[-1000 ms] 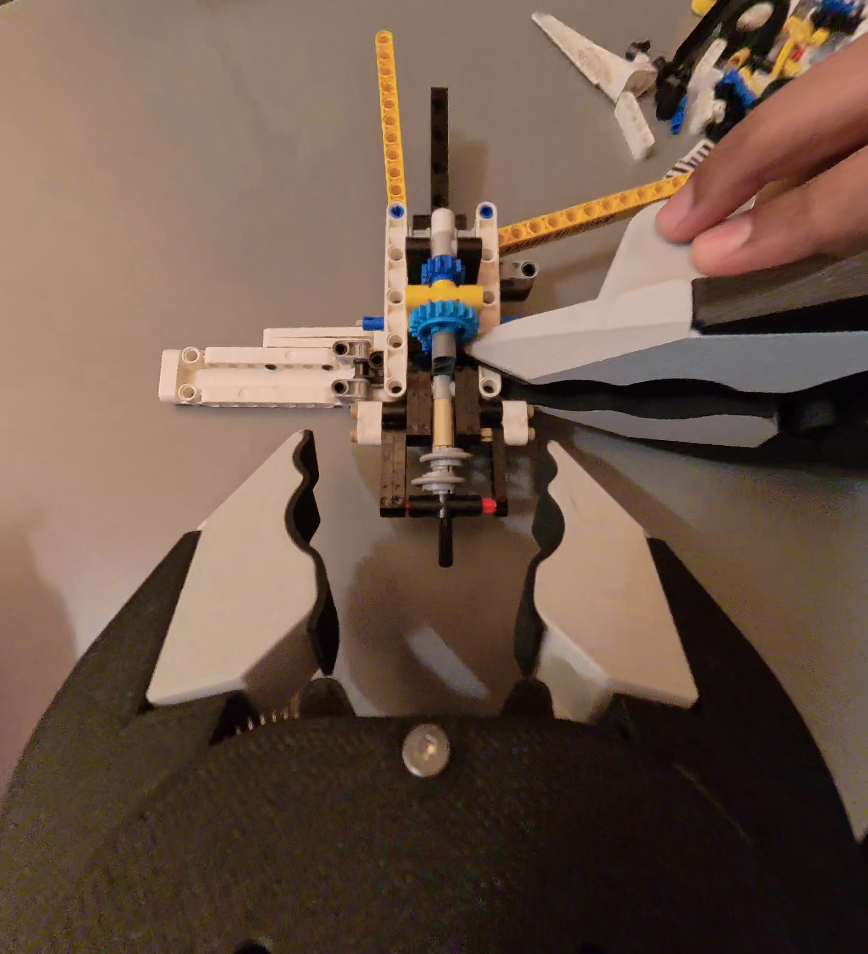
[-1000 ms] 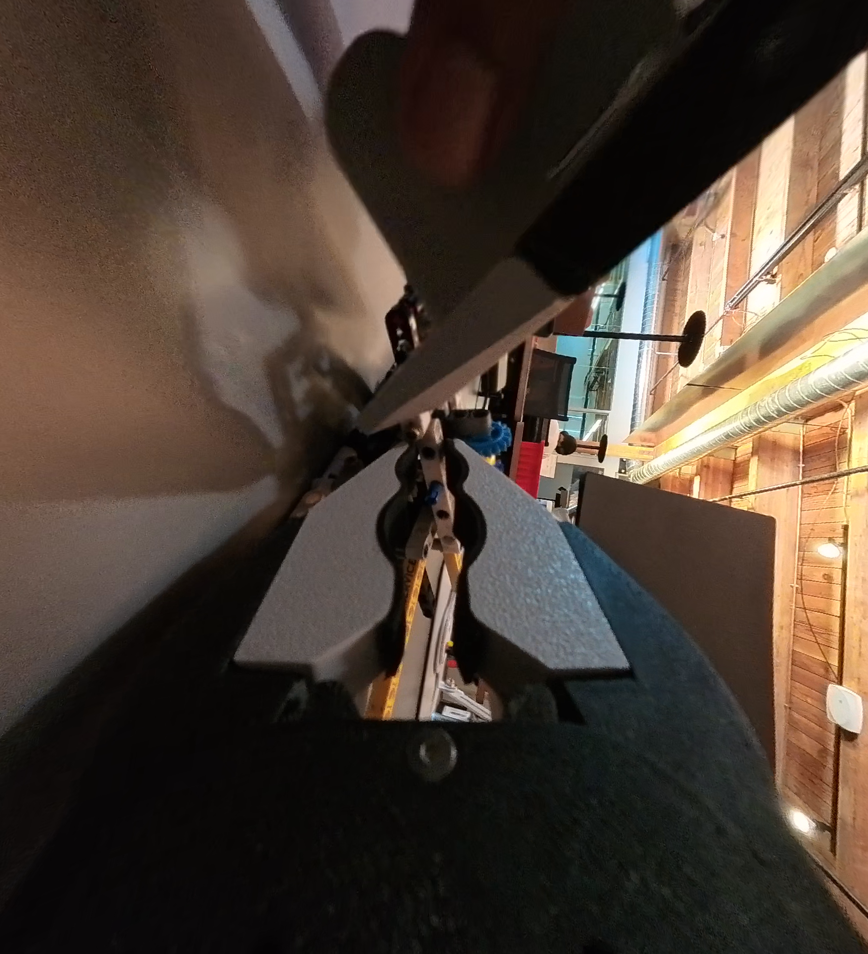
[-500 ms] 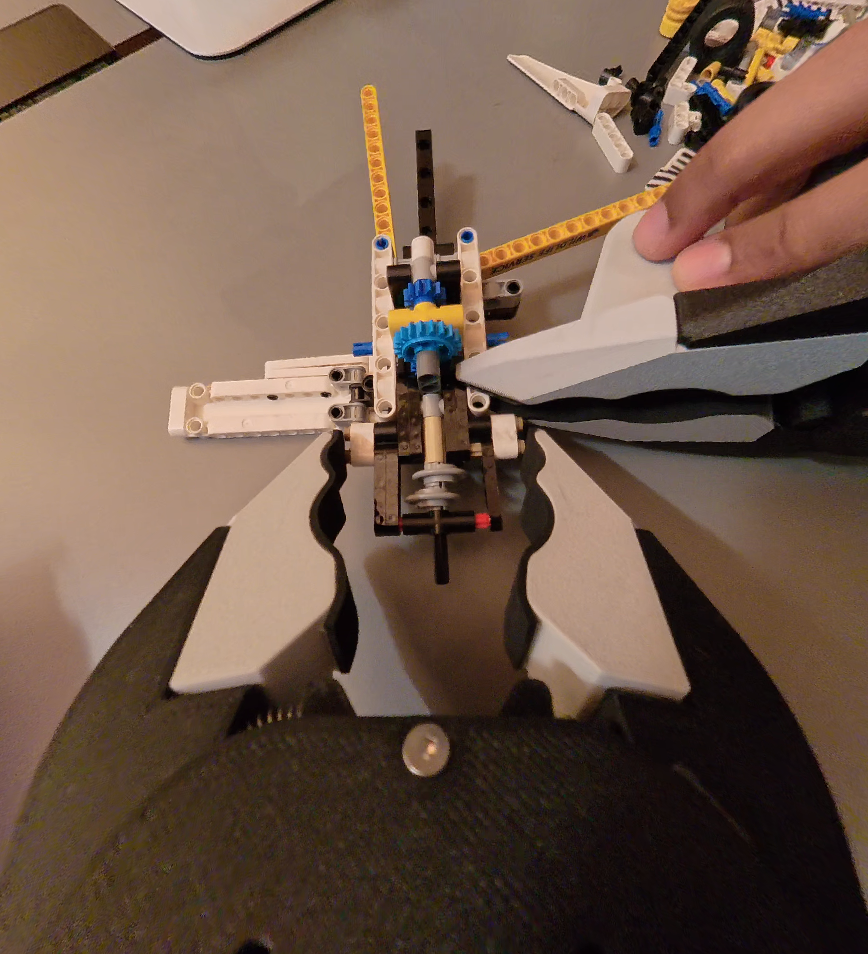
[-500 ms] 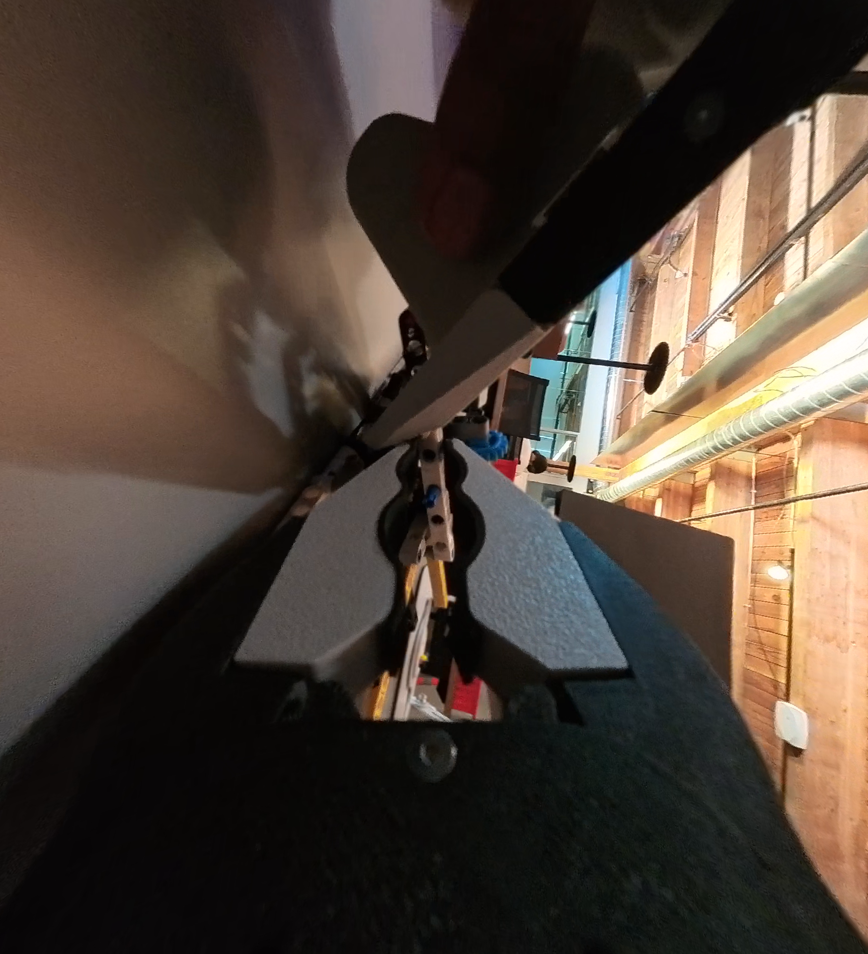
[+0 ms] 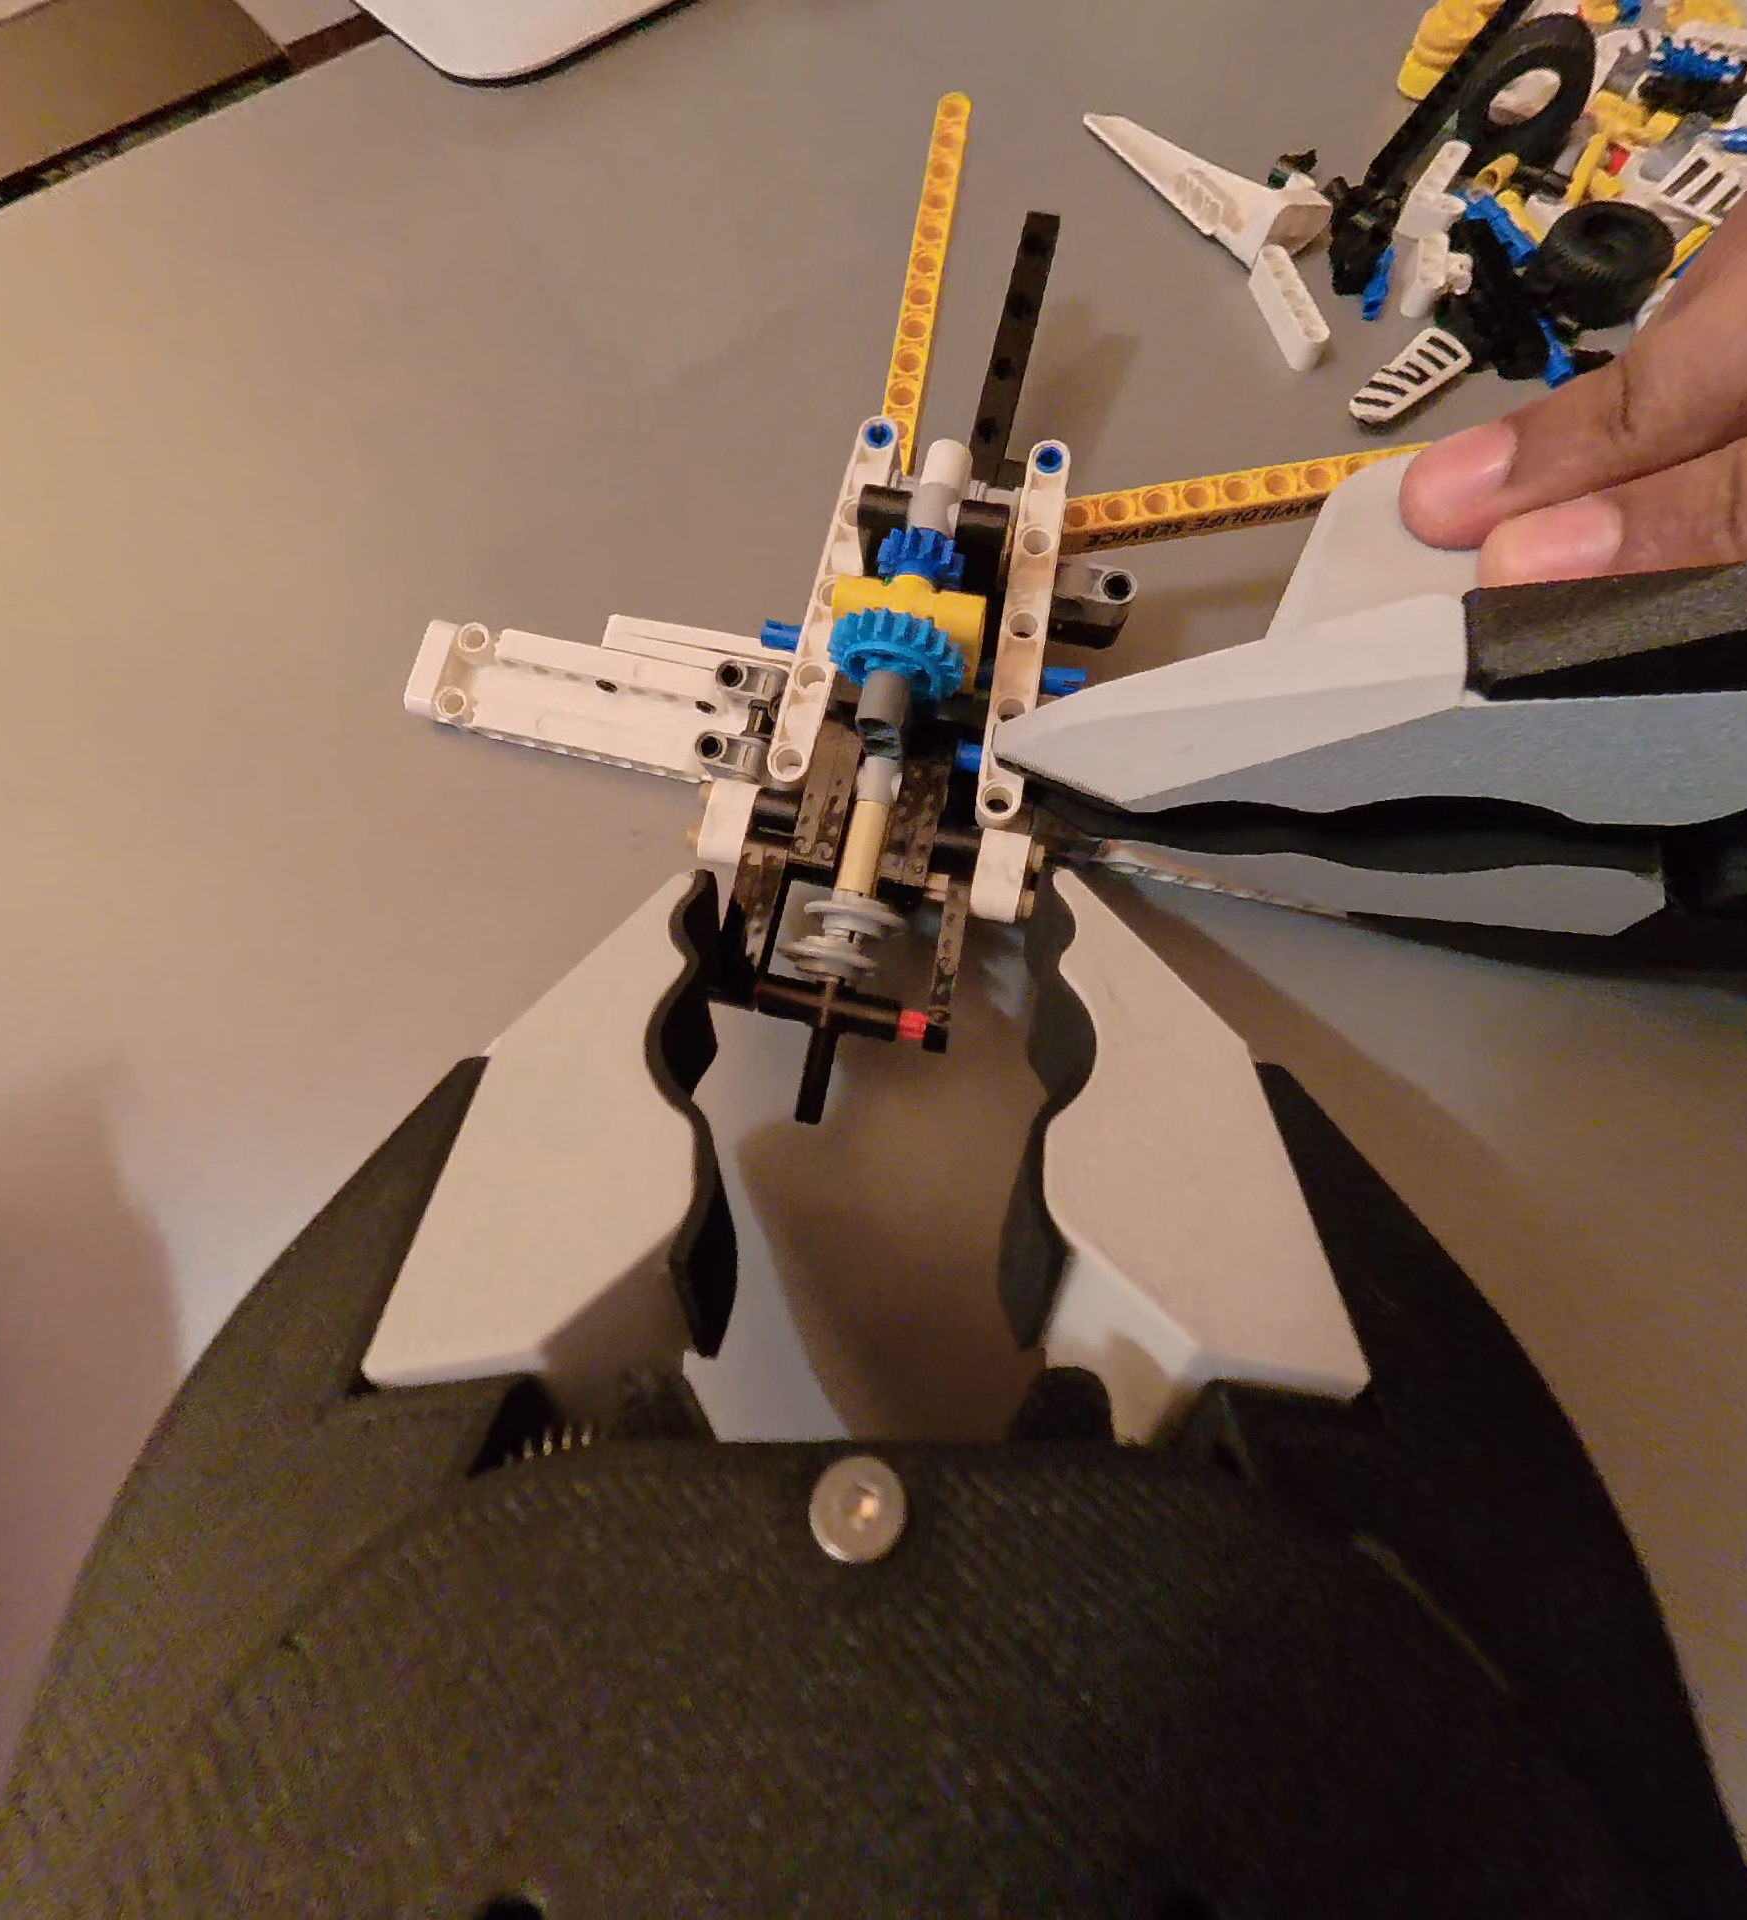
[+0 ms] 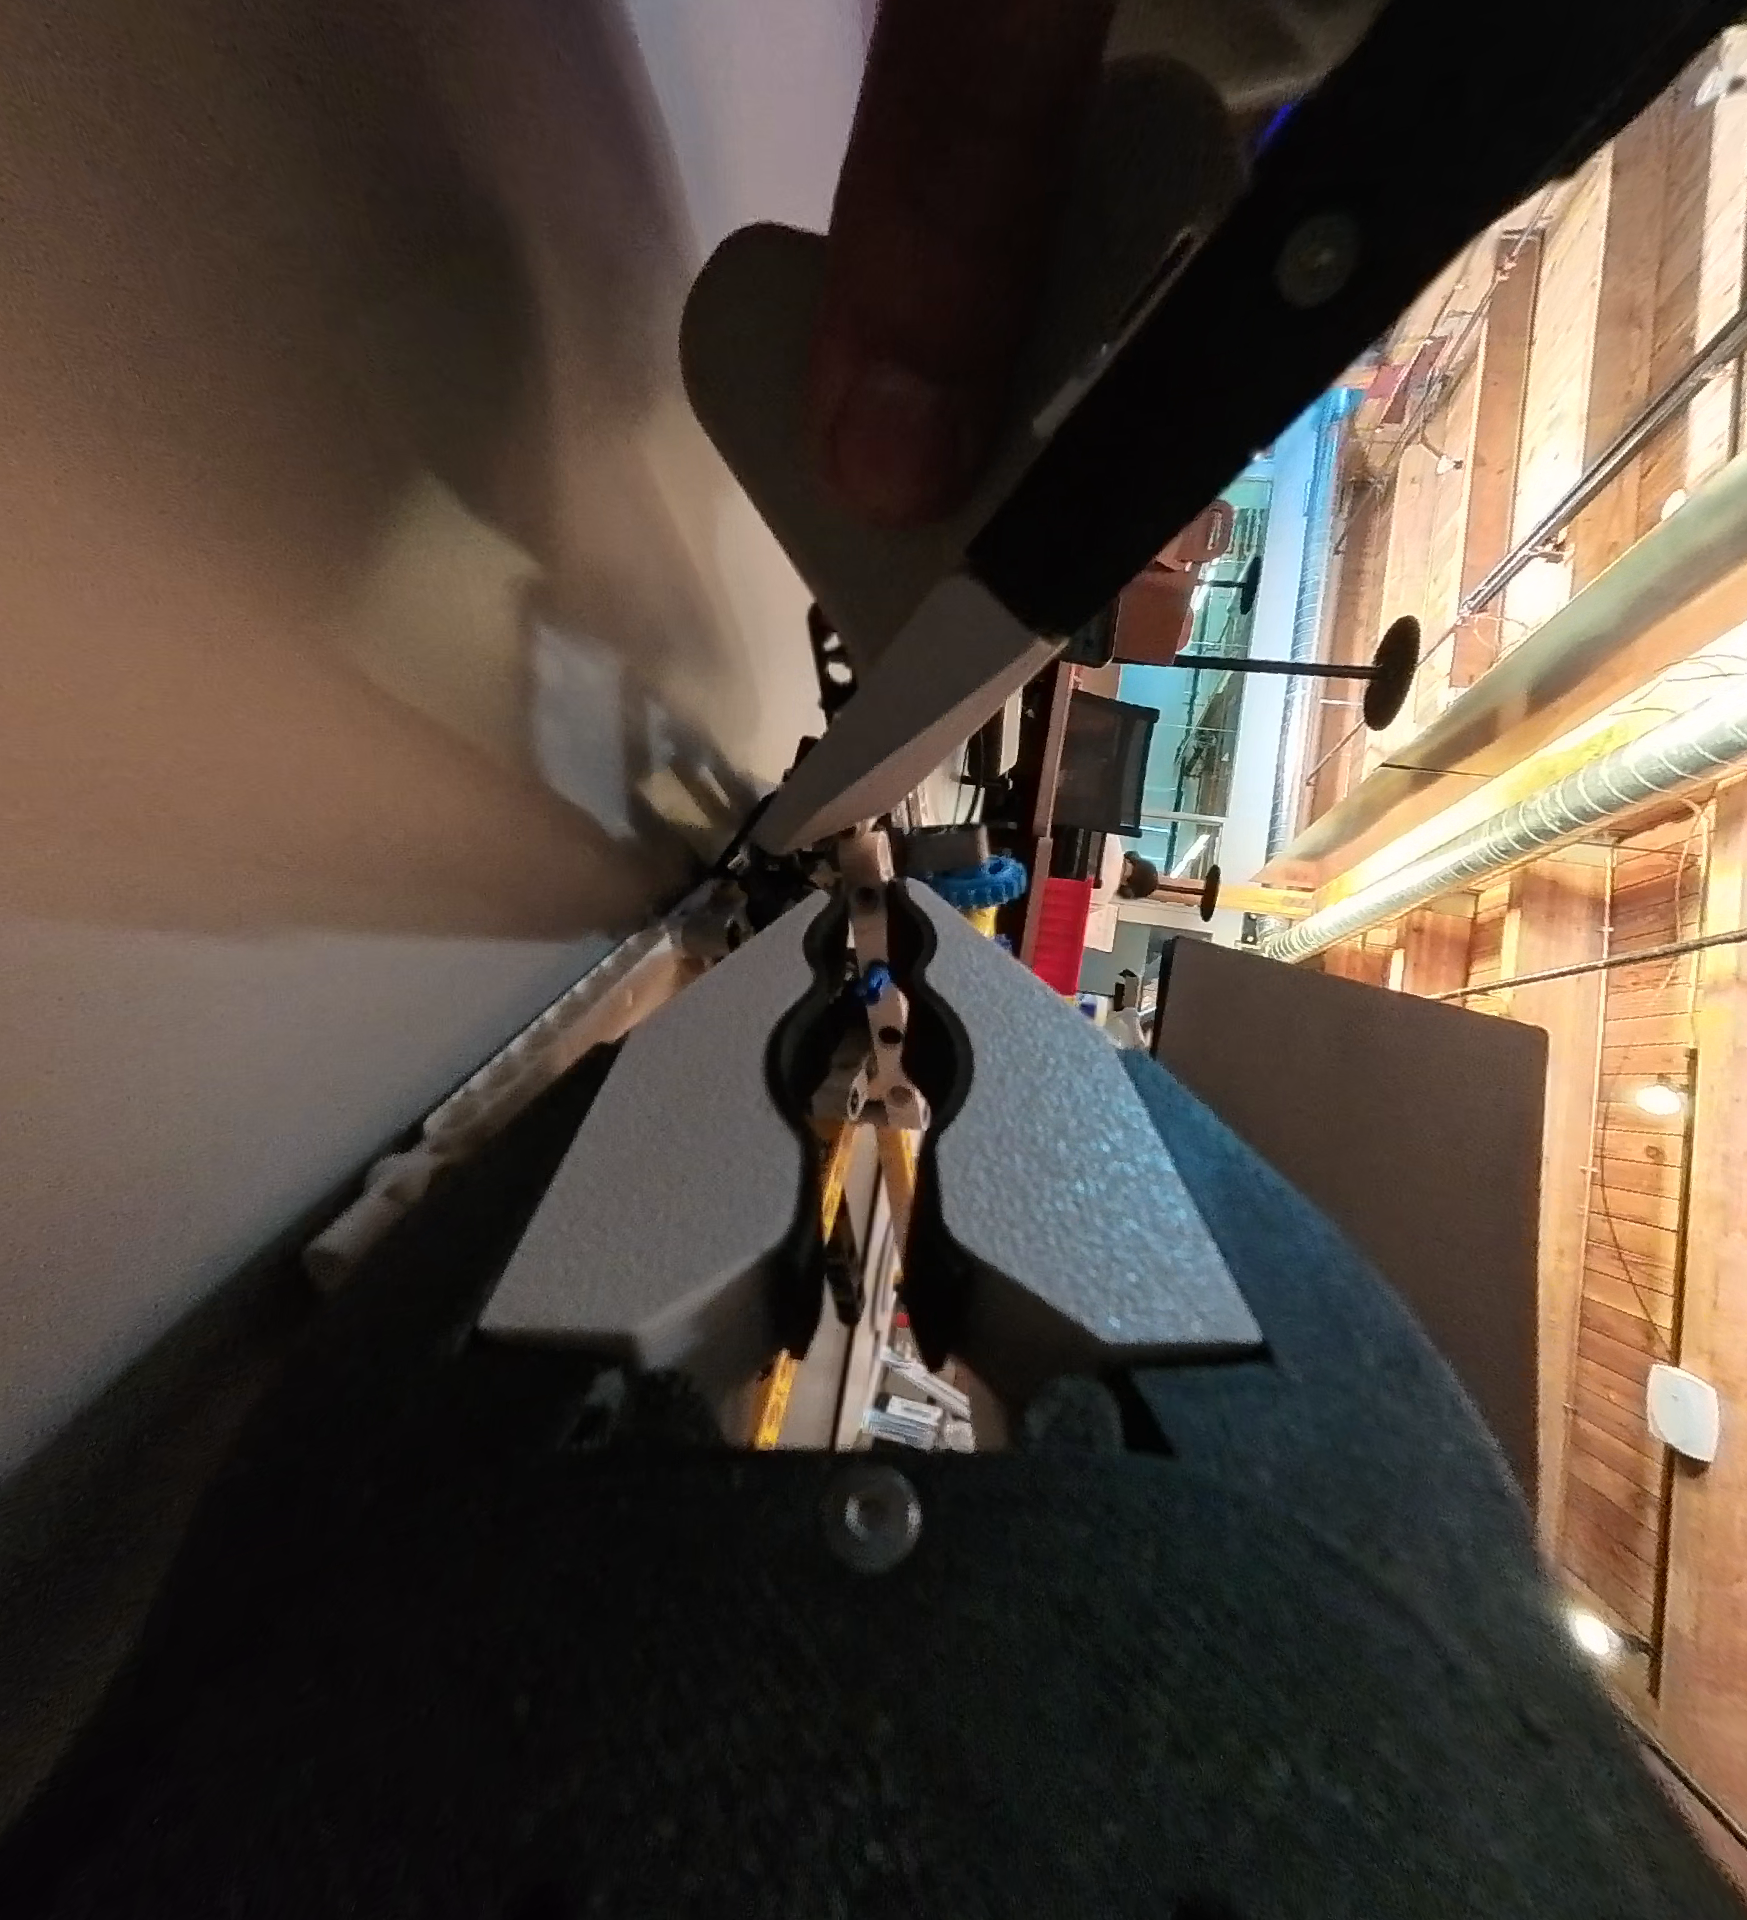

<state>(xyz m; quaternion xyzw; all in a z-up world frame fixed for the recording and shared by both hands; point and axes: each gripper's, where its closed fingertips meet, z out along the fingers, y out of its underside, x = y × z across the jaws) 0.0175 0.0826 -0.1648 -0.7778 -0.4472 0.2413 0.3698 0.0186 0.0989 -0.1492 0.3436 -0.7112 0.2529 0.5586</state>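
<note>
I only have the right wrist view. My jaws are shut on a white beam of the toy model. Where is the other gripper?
Observer: The left gripper is open, one finger on each side of the model's near end.
Operator: What's on the side I can't see?
Observer: A white panel lies flat, sticking out from the model's left.
Operator: Anything loose nearby?
Observer: A pile of loose parts lies at the far right, beyond the right gripper.

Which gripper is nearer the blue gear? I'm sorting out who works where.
Right. The right gripper is clamped on the white beam beside the blue gear; the left gripper straddles the assembly's near end, farther back.
</note>
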